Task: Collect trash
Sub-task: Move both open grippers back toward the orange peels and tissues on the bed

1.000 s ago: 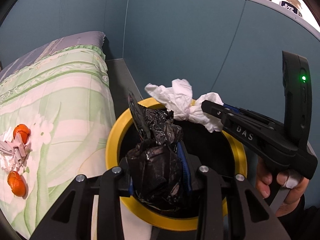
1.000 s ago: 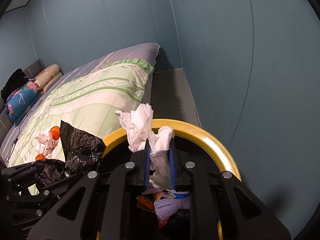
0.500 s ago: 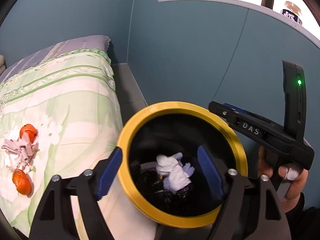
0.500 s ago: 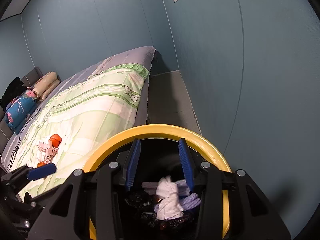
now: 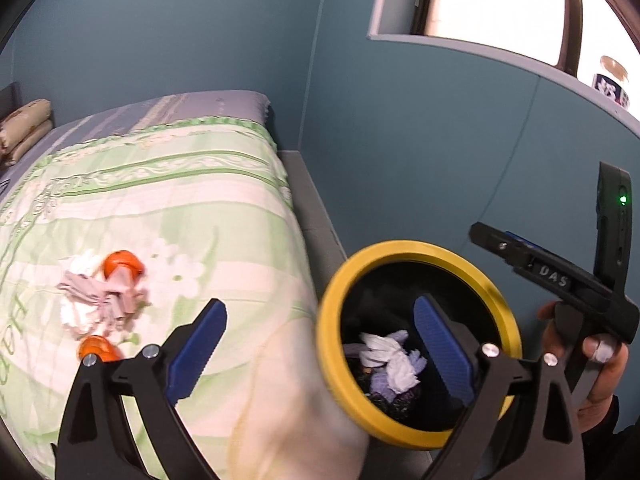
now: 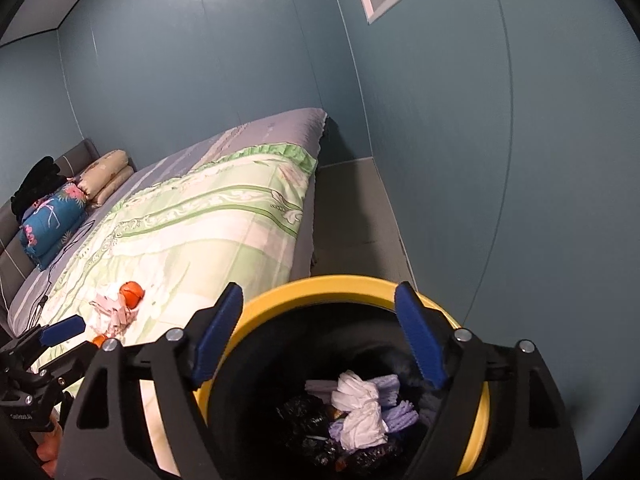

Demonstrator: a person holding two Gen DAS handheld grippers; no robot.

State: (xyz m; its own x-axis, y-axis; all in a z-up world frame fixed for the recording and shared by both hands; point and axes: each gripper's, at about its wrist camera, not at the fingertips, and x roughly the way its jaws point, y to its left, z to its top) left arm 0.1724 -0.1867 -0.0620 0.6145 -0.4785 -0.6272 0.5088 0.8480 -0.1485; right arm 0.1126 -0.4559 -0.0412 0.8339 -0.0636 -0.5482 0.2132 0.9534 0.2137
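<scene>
A black bin with a yellow rim (image 5: 400, 246) (image 6: 340, 282) stands on the floor beside the bed. Crumpled white tissue (image 5: 394, 364) (image 6: 360, 404) and a black plastic bag (image 6: 304, 412) lie inside it. My left gripper (image 5: 320, 320) hangs over the bed's edge and the bin's left rim, its jaws opening with nothing between them. My right gripper (image 6: 320, 300) is above the bin, its jaws also opening and empty. On the quilt lie orange peels (image 5: 122, 264) (image 6: 131, 292) and a pile of tissue scraps (image 5: 96, 300) (image 6: 112, 312).
The bed with a green and white quilt (image 5: 160, 208) fills the left side, with pillows (image 6: 104, 176) at its far end. Teal walls close in behind and to the right of the bin. A narrow strip of grey floor (image 6: 352, 208) runs between bed and wall. A person's hand (image 5: 596, 364) holds the right gripper.
The left gripper let go of the black bag and the right one the white tissue; both now lie in the bin. Both jaws widened. The left gripper swung left toward the bed.
</scene>
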